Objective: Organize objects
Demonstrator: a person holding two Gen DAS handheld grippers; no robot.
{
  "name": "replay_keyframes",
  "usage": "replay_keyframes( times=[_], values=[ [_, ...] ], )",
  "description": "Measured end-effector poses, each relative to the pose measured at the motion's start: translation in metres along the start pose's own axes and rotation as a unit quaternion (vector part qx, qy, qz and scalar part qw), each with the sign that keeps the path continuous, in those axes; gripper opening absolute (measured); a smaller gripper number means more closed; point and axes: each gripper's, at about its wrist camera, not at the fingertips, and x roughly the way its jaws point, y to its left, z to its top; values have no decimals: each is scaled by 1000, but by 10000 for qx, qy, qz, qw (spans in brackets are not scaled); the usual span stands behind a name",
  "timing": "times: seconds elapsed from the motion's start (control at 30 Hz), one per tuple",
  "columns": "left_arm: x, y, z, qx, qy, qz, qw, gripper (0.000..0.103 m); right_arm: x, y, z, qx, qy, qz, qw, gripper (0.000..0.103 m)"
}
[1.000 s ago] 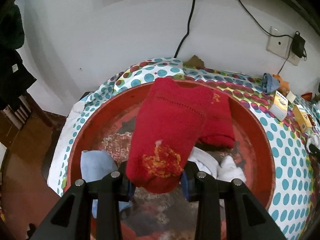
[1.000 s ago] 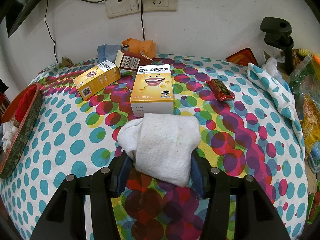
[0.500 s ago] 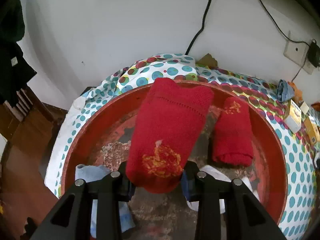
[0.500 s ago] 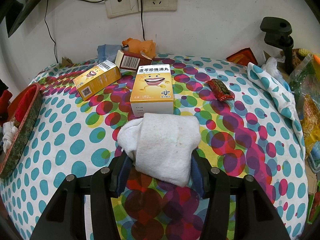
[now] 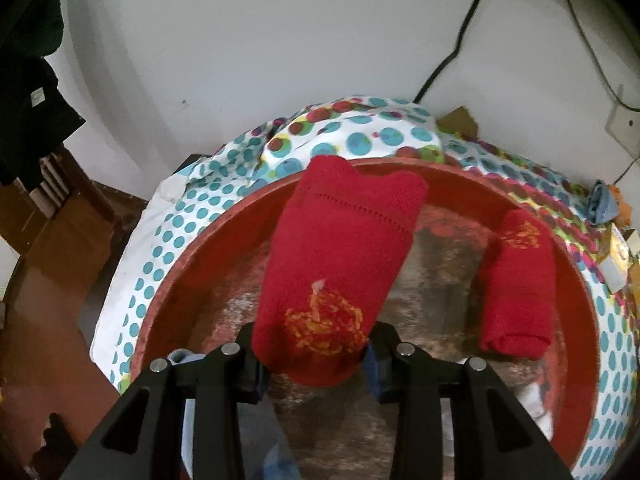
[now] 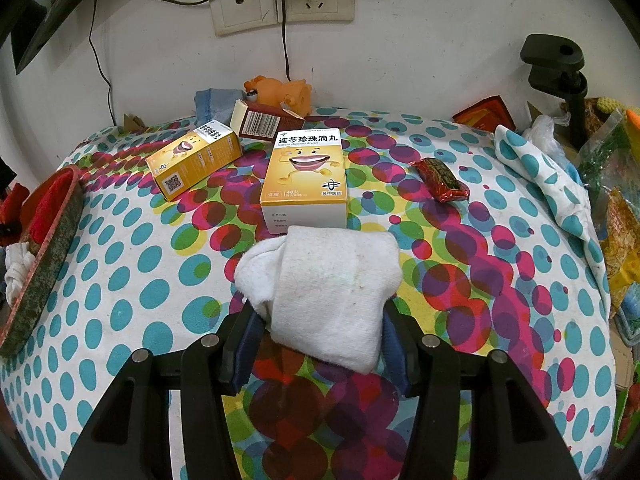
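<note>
In the left wrist view, my left gripper [image 5: 316,356] grips a rolled red sock [image 5: 336,264] with a yellow-orange pattern. The sock hangs over a round red basin [image 5: 440,176]. The jaws are beginning to open, and the pads still touch the sock. A second rolled red sock [image 5: 516,284] lies in the basin at the right. A white sock [image 5: 532,404] and a light blue one [image 5: 184,358] lie at the near rim. In the right wrist view, my right gripper [image 6: 320,332] is shut on a folded white sock [image 6: 332,288] just above the dotted tablecloth [image 6: 120,288].
Two yellow medicine boxes [image 6: 304,176] [image 6: 194,158], a brown box [image 6: 266,122], a red snack packet [image 6: 440,180], an orange toy [image 6: 284,94] and a blue cloth [image 6: 210,100] lie ahead of the right gripper. The basin [image 6: 52,240] is at its left; bags and a black clamp [image 6: 556,68] are at its right.
The left gripper has carried the red sock leftward and lower over the basin; the second red sock now shows farther right. The right gripper and white sock have not moved.
</note>
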Motion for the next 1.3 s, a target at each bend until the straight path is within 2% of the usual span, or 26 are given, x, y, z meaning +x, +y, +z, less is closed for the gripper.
replay_keyframes(
  times=[0.23,0.3,0.4,0.53,0.93,1.03,1.3],
  values=[
    [9,20,1,-423,102,21,9991,40,0,0,0,-3,2,-5,10000,51],
    [8,24,0,-528,91,0,9986,48,0,1,0,-1,3,-5,10000,52],
    [8,27,0,-619,109,-100,9980,53,0,1,0,-2,2,-10,10000,52],
    [5,24,-1,-525,64,-53,9986,56,0,1,0,2,4,-7,10000,52],
    [-25,24,-12,-464,-137,-217,9986,56,1,1,0,-9,7,-43,10000,52],
    [-37,26,-19,-507,-202,-310,9980,56,1,1,0,-5,8,-35,10000,52],
    [-74,10,-50,-120,-471,-174,9987,56,1,2,1,-8,9,-47,10000,52]
  ],
)
